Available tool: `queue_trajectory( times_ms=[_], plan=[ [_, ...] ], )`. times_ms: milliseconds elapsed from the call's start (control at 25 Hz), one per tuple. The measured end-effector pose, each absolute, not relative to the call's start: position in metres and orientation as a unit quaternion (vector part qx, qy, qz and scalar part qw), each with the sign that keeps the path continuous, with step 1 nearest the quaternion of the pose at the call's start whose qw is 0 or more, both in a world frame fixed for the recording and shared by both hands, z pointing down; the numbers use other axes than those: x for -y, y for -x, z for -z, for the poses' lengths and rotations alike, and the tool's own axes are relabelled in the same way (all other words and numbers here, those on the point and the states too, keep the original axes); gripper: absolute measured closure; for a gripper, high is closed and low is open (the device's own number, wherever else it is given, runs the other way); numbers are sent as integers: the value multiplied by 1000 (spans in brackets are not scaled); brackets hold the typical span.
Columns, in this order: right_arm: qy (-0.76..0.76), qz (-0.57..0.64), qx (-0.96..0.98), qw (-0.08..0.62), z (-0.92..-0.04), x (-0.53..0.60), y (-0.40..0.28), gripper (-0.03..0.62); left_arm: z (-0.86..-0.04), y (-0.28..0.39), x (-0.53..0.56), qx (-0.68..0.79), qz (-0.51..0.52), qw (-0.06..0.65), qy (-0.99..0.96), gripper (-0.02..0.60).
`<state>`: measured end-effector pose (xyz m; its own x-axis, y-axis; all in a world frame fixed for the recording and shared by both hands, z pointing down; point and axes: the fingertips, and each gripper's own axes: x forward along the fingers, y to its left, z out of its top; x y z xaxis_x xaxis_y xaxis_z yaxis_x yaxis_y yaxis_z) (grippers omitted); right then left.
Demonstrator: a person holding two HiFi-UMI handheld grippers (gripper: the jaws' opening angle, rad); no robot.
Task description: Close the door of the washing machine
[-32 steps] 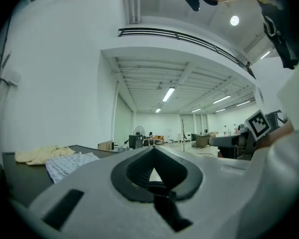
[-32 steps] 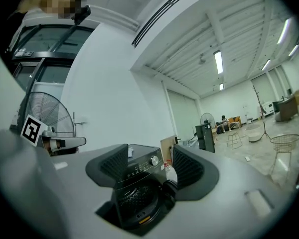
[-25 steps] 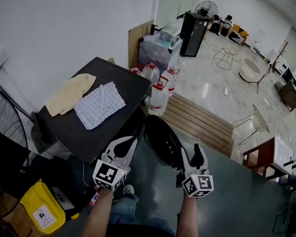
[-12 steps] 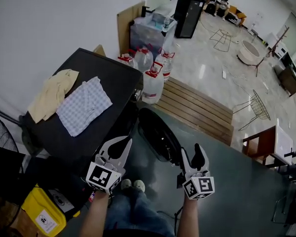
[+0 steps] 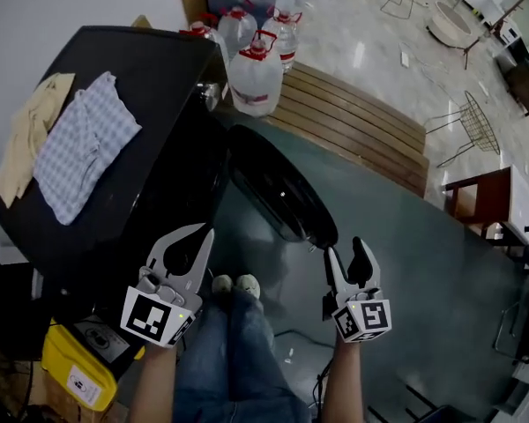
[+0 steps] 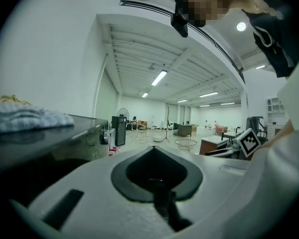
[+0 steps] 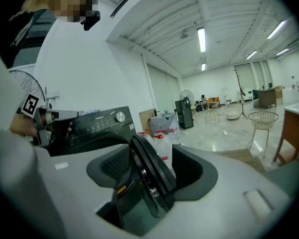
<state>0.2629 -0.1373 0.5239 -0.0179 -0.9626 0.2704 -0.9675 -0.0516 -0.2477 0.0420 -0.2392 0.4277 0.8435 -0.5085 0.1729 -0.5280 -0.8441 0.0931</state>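
Note:
The black washing machine (image 5: 115, 179) stands at the left, and its round dark door (image 5: 278, 192) swings open toward me. My right gripper (image 5: 346, 256) is open just below the door's free edge. In the right gripper view the door (image 7: 147, 171) stands edge-on between the jaws of the right gripper (image 7: 157, 156), with a gap on each side. The machine's control panel (image 7: 97, 126) shows behind it. My left gripper (image 5: 207, 233) is shut and holds nothing, in front of the machine's dark front. The left gripper (image 6: 152, 148) looks out past the machine's top.
A checked cloth (image 5: 79, 144) and a beige cloth (image 5: 31, 135) lie on the machine's top. Water bottles (image 5: 247, 69) and a slatted wooden platform (image 5: 353, 122) sit beyond the door. A yellow container (image 5: 75, 373) is at the lower left. My shoes (image 5: 234, 285) are between the grippers.
The view has tipped down and closer to the machine. The door's edge now lies right by my right gripper. Both grippers sit lower in view, with their jaws unchanged.

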Motion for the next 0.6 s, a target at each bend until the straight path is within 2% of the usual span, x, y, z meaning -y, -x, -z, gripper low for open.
queue_trajectory(
  times_ms=[280,600],
  plan=[
    [-708,-203,675,55,-671,110,-298,359,-552,-64,229,248,-90,85,-961,583],
    [-655,-190,724,103,-716,129,-318,422,-590,-75,211,230,-103,92,-963,583]
  ],
)
